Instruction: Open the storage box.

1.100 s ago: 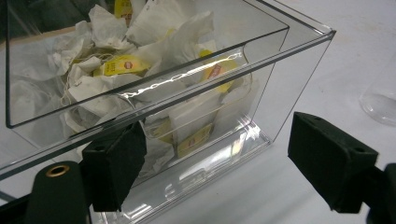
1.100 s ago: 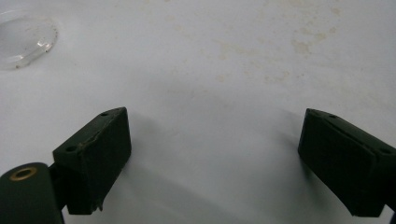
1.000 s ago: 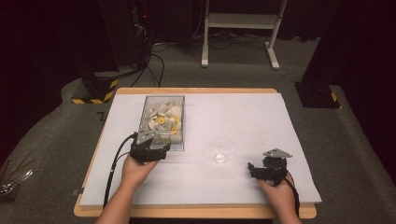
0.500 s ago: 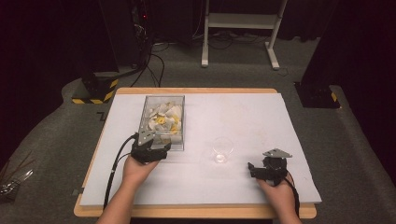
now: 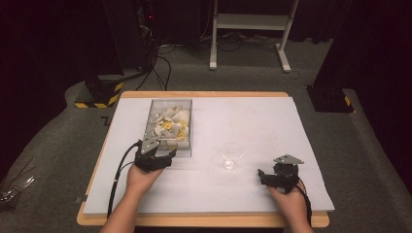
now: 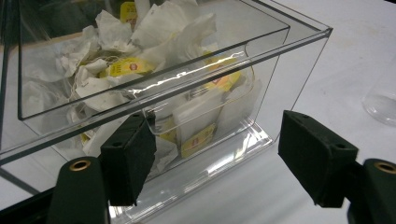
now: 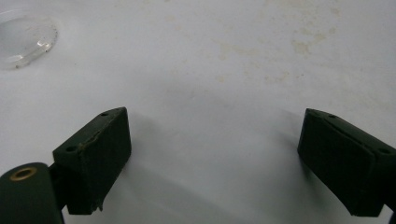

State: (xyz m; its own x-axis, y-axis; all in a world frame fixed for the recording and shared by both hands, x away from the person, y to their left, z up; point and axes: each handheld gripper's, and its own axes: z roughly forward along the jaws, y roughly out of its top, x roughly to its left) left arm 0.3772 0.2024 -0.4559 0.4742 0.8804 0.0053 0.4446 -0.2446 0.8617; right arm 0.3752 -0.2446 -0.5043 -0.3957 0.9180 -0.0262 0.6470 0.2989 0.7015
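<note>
A clear plastic box (image 5: pixel 170 127) full of white and yellow tea bags (image 5: pixel 169 124) stands left of centre on the white sheet. My left gripper (image 5: pixel 162 156) is open just in front of the box's near wall. In the left gripper view the box (image 6: pixel 261 60) rises right ahead of the open left gripper (image 6: pixel 219 163), with tea bags (image 6: pixel 126 67) behind the wall. A small clear glass (image 5: pixel 231 156) stands mid-table. My right gripper (image 5: pixel 270 176) rests low to the glass's right, open. In the right gripper view the right gripper (image 7: pixel 215 158) holds nothing and the glass (image 7: pixel 25 39) sits at the top left.
A white sheet (image 5: pixel 262 126) covers the wooden table (image 5: pixel 204 221). The glass edge (image 6: pixel 380 100) shows at the right of the left gripper view. Beyond the table are a white stand (image 5: pixel 248 29), cables and dark equipment on the floor.
</note>
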